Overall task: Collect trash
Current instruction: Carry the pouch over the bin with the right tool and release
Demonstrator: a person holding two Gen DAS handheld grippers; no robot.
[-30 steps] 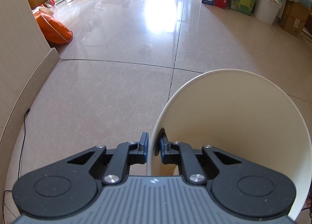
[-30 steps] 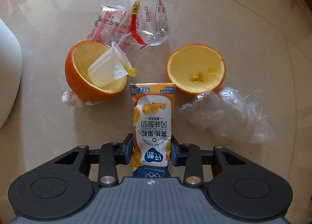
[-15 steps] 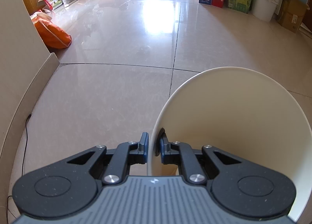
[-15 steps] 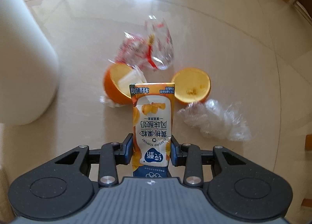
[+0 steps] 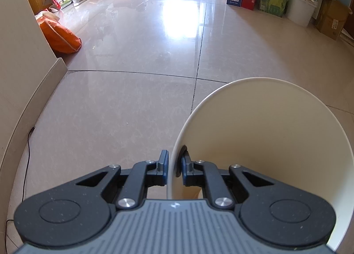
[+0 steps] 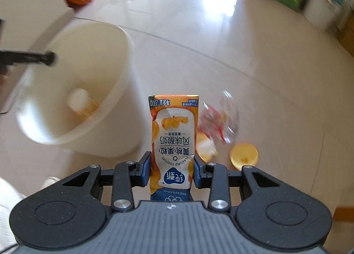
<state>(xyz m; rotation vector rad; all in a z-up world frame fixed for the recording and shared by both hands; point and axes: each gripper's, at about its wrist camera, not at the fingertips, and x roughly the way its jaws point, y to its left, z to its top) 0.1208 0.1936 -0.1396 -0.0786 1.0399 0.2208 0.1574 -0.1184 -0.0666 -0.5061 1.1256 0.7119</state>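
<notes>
Glossy floor (image 5: 124,108), left claw (image 5: 173,166) clamping bin rim (image 5: 177,134), open tiles beyond.

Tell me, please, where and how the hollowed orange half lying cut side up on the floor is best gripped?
Grip the orange half by its rim, coming from straight above: one finger inside the hollow, the other outside the peel. It lies open side up, so the thin wall is exposed all round, while the rounded underside would probably slip between the pads. The picture is blurred, so the best spot on the rim cannot be told.
</notes>
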